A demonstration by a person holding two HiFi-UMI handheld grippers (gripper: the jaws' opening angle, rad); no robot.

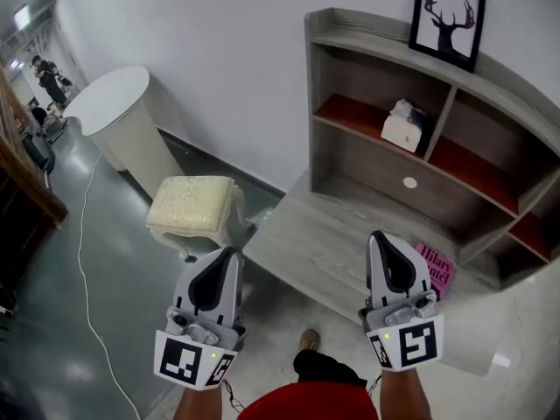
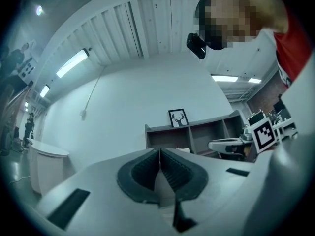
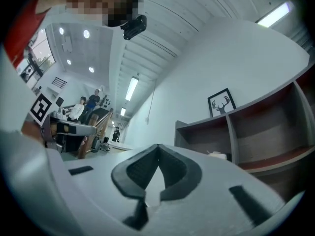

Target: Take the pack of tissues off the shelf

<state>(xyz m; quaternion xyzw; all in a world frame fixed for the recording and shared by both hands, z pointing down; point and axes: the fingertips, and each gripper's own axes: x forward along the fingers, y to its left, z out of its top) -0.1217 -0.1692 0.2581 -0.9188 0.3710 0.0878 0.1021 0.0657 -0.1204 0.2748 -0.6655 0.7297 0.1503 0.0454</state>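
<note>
Left gripper point(image 1: 231, 252): jaws together, empty.
Right gripper point(image 1: 376, 234): jaws together, empty.
Tissue pack point(image 1: 404, 125): on shelf point(image 1: 372, 81), far beyond both, well apart.

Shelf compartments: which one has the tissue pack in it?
The upper-left compartment of the grey wooden shelf unit, under the black-framed deer picture. The white tissue pack sits on its red board, left of the divider; other compartments show none.

You faced a white wall point(image 1: 227, 77), a grey wooden shelf unit point(image 1: 376, 160), a round white stand point(image 1: 131, 134) and a glossy floor point(image 1: 52, 322).
</note>
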